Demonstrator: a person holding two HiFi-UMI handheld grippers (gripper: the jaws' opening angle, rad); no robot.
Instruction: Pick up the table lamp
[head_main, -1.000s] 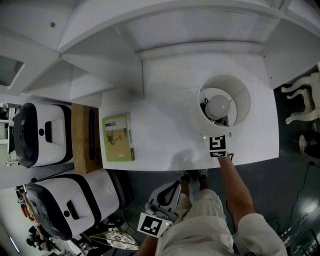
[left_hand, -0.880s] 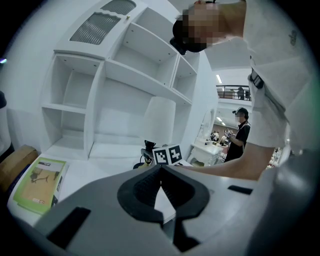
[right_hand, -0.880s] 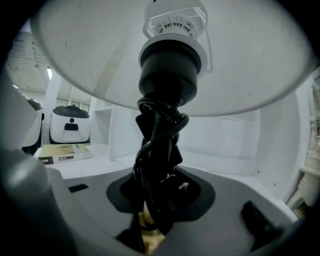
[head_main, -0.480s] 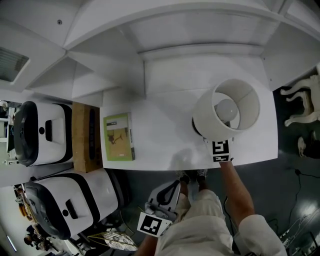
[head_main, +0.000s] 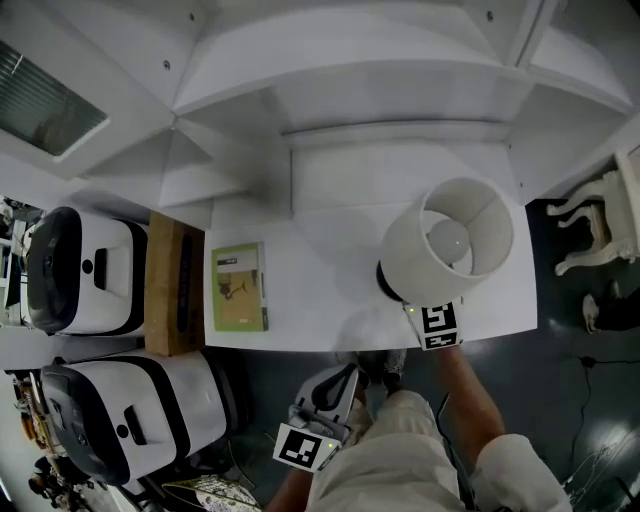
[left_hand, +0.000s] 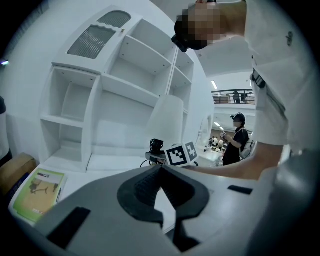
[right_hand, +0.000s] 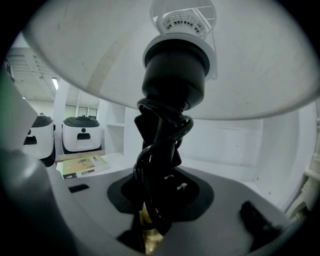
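Looking down in the head view, the tilted table lamp (head_main: 447, 240) hangs over the white surface's (head_main: 320, 230) right end, its shade hiding the stem and the right claw's (right_hand: 157, 192) jaws. Only the right gripper view shows that claw, its jaws just closing, clenched on the black, cord-wrapped stem. The left claw (left_hand: 160, 185), low beside the person, is clenched on nothing.

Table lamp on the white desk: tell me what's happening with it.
A person's right gripper has just been closing its fingers on the black stem of the table lamp, under its shade. The lamp is tilted over the desk. The left gripper hangs shut and empty by the person's legs.
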